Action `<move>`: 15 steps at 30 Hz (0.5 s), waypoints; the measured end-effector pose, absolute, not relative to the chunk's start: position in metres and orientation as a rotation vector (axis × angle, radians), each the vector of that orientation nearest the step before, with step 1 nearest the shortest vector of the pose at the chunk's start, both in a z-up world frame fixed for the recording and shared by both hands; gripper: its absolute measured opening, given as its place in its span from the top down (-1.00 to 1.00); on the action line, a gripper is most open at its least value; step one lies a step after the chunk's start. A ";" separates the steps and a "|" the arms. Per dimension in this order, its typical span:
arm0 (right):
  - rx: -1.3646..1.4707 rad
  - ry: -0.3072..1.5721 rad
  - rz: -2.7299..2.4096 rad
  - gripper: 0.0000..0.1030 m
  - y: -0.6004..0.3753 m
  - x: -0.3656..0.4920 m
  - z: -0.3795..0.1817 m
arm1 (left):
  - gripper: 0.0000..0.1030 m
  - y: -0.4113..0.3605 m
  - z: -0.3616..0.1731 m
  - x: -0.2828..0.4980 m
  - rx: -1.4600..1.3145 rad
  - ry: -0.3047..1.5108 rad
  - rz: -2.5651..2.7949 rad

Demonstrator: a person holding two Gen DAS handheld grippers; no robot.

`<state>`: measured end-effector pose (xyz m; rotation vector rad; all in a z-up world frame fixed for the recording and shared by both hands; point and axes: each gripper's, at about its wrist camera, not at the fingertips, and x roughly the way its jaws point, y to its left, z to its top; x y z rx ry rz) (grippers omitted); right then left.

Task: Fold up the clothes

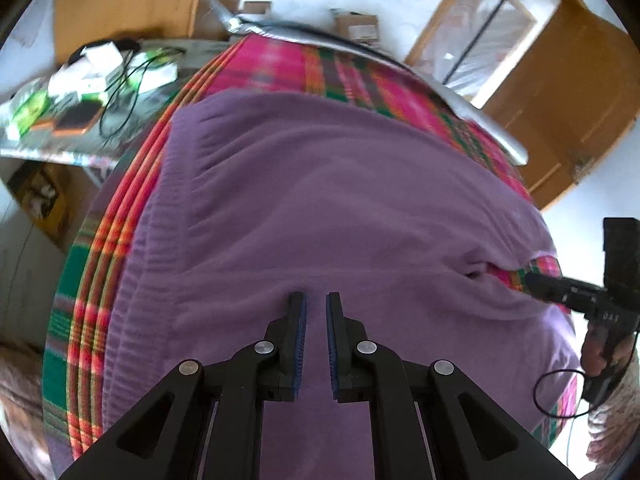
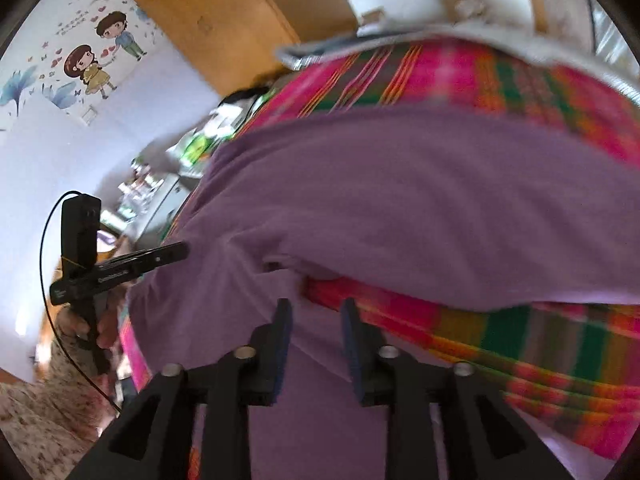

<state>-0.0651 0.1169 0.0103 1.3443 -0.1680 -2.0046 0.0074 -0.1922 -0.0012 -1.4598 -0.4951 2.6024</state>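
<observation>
- A purple garment [image 1: 320,200], soft and fleecy with ribbed bands along one edge, lies spread over a plaid blanket [image 1: 280,60] of pink, green and orange stripes; this garment is the landmark for everything below.
- The left gripper [image 1: 316,300] hovers over the near part of the garment. Its black fingers [image 1: 296,320], lined with blue pads, stand a narrow gap apart with only the cloth surface showing between them; whether they pinch any fabric cannot be told.
- The right gripper [image 2: 316,312] sits at the garment's near edge, beside a fold where the blanket shows through. Its fingers [image 2: 282,328] are moderately parted with purple cloth between and beneath them; no firm hold is visible.
- In the left wrist view the right gripper also appears at the garment's right edge, its tip at the cloth.
- Writing: a white label on the side of the left gripper, seen in the right wrist view, is too blurred to read.
- A wall sticker [image 2: 96,52] left of the garment shows a cartoon boy and girl with hearts and blue flowers.
- A cluttered tabletop [image 1: 80,80] beyond the garment's far left corner carries white boxes, green packets and black cables.
- Wooden furniture [image 1: 560,80] stands beyond the garment's far side.
</observation>
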 end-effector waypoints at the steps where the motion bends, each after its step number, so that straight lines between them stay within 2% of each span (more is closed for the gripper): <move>1: 1.353 -0.178 -1.985 0.36 0.109 -0.069 0.005 | 0.81 -0.195 -0.004 0.006 -1.469 -0.505 2.602; 8: 1.440 -0.176 -1.882 0.36 0.082 -0.082 -0.017 | 0.81 -0.198 -0.013 -0.005 -1.477 -0.519 2.572; 9: 1.430 -0.180 -1.877 0.41 0.081 -0.082 -0.016 | 0.81 -0.199 -0.013 -0.006 -1.473 -0.526 2.567; 11: 1.426 -0.191 -1.877 0.76 0.082 -0.084 -0.014 | 0.81 -0.201 -0.013 -0.006 -1.466 -0.541 2.557; 12: 1.418 -0.207 -1.892 0.85 0.084 -0.086 -0.013 | 0.81 -0.202 -0.013 -0.006 -1.461 -0.546 2.553; 15: 1.364 -0.287 -1.981 0.88 0.095 -0.096 -0.004 | 0.80 -0.208 -0.014 -0.008 -1.443 -0.597 2.549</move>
